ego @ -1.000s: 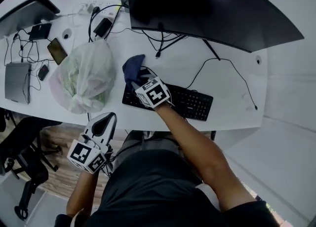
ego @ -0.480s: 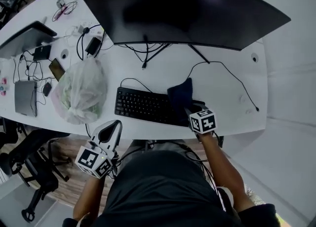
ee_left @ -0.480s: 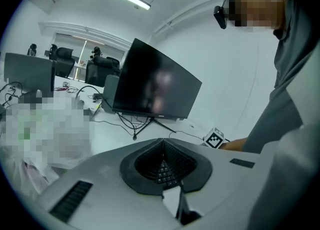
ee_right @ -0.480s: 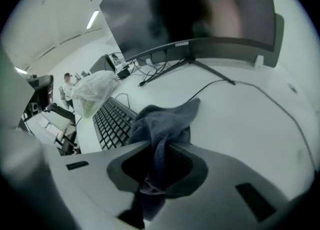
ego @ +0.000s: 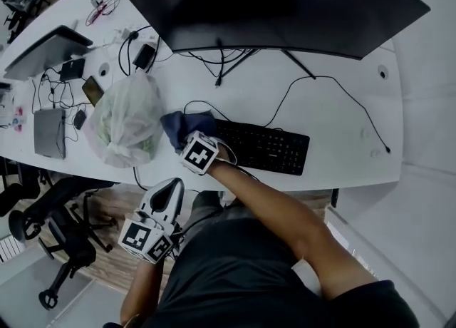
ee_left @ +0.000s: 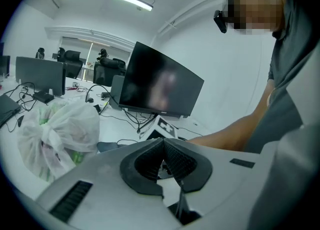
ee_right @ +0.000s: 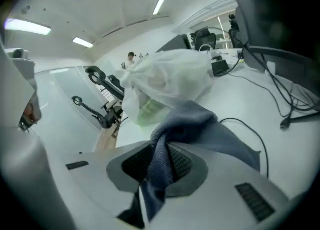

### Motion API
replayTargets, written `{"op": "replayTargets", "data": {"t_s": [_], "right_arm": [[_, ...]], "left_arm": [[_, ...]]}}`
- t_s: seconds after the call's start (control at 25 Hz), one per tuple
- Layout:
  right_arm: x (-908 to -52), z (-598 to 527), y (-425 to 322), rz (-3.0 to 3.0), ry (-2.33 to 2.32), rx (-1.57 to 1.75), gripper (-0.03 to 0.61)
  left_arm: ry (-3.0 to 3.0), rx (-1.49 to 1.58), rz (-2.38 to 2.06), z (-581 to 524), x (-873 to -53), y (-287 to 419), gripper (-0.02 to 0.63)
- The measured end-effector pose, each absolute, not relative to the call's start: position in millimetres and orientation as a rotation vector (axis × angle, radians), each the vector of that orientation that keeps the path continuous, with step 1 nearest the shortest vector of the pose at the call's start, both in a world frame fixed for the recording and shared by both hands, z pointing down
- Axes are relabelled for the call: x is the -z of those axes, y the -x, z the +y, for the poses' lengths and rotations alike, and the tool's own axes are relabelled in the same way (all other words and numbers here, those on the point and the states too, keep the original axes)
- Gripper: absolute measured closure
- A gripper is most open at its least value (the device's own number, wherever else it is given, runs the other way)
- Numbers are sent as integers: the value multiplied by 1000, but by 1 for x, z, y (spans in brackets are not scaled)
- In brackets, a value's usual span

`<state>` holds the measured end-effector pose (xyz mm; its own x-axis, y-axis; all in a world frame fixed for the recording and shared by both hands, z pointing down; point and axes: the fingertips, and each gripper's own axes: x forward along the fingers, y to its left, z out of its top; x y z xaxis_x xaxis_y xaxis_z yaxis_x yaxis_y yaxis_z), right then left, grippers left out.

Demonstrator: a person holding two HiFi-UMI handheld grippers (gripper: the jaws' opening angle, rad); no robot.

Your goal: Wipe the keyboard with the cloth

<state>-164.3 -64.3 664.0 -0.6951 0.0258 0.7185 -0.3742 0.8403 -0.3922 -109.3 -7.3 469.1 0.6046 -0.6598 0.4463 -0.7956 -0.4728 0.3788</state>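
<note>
Clamping on a fold of the blue cloth (ee_right: 197, 126), the jaws of the right gripper (ee_right: 161, 166) are pinching it tight between their pads, and the loose rest is bunching out ahead of them. The left gripper (ee_left: 162, 160) is gripping nothing. Its jaws are pressing together on air as it hangs off the near edge of the desk (ego: 342, 141), well apart from the work.

From where I am standing, the cloth is sitting at the left end of the keyboard (ego: 267, 148), mostly spilling past it onto the bare desk, near the white plastic bag (ego: 127, 121). The keyboard is lying with its long axis along the front edge of the desk, below the monitor (ego: 285, 6), and nearly all of it is stretching away to the right of the jaws. I would say the next stroke is going to turn on that: the keys are lying rightward, along that axis, and the right hand is the nearer one by far.

Half a second ago the cloth was riding at the keyboard's right end, and a second ago at its left end, so the person is sweeping it back and forth along the keys. The left gripper is still waiting off the edge, closed as before.
</note>
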Motion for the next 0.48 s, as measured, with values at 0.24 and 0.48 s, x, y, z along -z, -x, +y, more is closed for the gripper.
{"op": "replayTargets", "data": {"t_s": [0.24,0.48], "right_arm": [[-678,-53,53,-2063,-449,-970,517],[-663,-29,-72,-1896,-865,-1053,518]], "left_arm": [[-2269,-293,-1198,18,-461,167,609],[-2253,-259,-1202,24,-471,223,609]]}}
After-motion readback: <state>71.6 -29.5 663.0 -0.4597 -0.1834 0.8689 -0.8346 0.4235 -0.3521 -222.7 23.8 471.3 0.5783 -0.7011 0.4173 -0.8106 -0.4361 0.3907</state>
